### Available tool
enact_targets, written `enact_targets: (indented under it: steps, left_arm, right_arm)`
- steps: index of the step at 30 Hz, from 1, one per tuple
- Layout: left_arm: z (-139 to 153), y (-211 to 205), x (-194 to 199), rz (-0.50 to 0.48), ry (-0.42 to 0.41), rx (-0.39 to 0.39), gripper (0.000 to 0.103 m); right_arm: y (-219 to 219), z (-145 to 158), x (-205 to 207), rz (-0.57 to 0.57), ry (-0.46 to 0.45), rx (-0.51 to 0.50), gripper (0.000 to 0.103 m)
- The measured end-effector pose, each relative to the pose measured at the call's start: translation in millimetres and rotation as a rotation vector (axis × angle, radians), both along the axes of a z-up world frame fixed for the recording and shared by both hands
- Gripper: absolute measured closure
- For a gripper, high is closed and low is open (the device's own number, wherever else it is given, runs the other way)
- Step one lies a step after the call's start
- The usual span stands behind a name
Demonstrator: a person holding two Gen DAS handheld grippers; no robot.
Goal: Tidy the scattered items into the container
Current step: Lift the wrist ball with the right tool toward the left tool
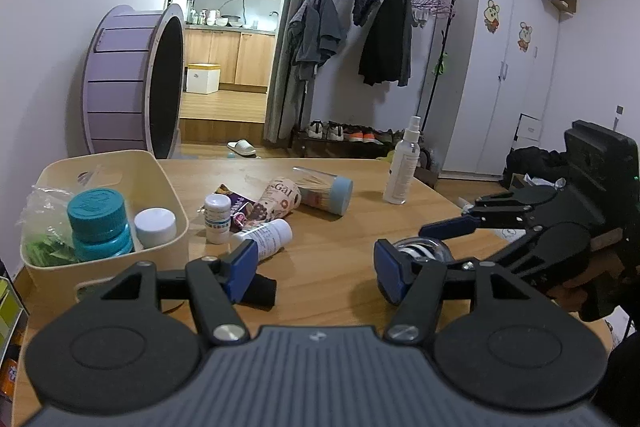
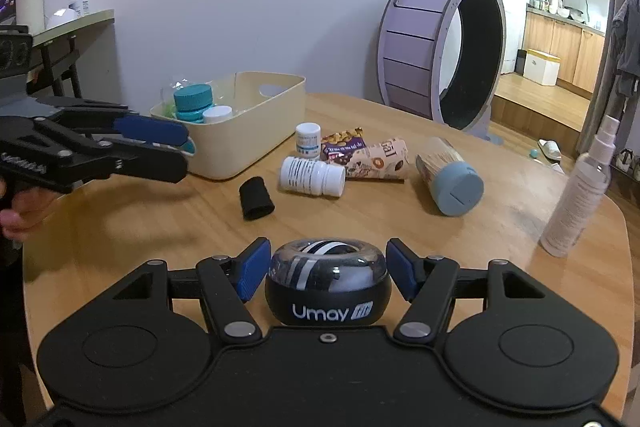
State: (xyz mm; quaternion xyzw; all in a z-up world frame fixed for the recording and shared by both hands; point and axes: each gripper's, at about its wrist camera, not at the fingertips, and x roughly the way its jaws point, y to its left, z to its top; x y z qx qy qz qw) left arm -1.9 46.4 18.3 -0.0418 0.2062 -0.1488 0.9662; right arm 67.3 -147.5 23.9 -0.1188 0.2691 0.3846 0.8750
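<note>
A black and clear gyro ball (image 2: 328, 287) marked Umay sits on the wooden table between the blue pads of my right gripper (image 2: 326, 267), which is shut on its sides. My left gripper (image 1: 316, 255) hovers open and empty beside the cream bin (image 2: 256, 147). The bin holds a teal-lidded jar (image 2: 192, 103), a white-lidded jar (image 2: 217, 114) and a clear bag. Scattered ahead lie a black tube (image 2: 256, 198), a toppled white bottle (image 2: 312, 177), an upright pill bottle (image 2: 308, 141), snack packets (image 2: 344, 145) and a blue-lidded toothpick jar (image 2: 448, 175).
A tall spray bottle (image 2: 576, 195) stands near the table's right edge. A purple pet wheel (image 2: 440, 47) stands on the floor behind the table. A person's hand (image 2: 16, 215) grips the left tool at the left edge. A clothes rack (image 1: 380, 39) is across the room.
</note>
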Motion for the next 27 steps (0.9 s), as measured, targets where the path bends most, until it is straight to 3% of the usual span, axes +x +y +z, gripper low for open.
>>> enact_targets:
  steps: [8,14,24,27]
  left_arm:
    - [-2.9,-12.0,1.8,-0.020,0.006,0.014,0.040]
    - [-3.2,-16.6,-2.2,-0.042,0.000,0.028,0.040]
    - [-1.7,-4.7,-6.9,-0.014,0.002,0.013,0.039]
    - [-0.6,-1.2,-8.5,-0.007,0.002,0.011,0.039]
  right_arm:
    - [-16.7,-8.1,-12.6,-0.024,0.006,-0.002,0.033]
    - [-24.9,-9.5,-18.5,-0.055,-0.010,0.011,0.014]
    - [-13.4,-25.9,-13.4,-0.058,0.015,-0.023,0.013]
    - [-9.0,-28.9,-11.9,-0.045,0.030,-0.031,0.017]
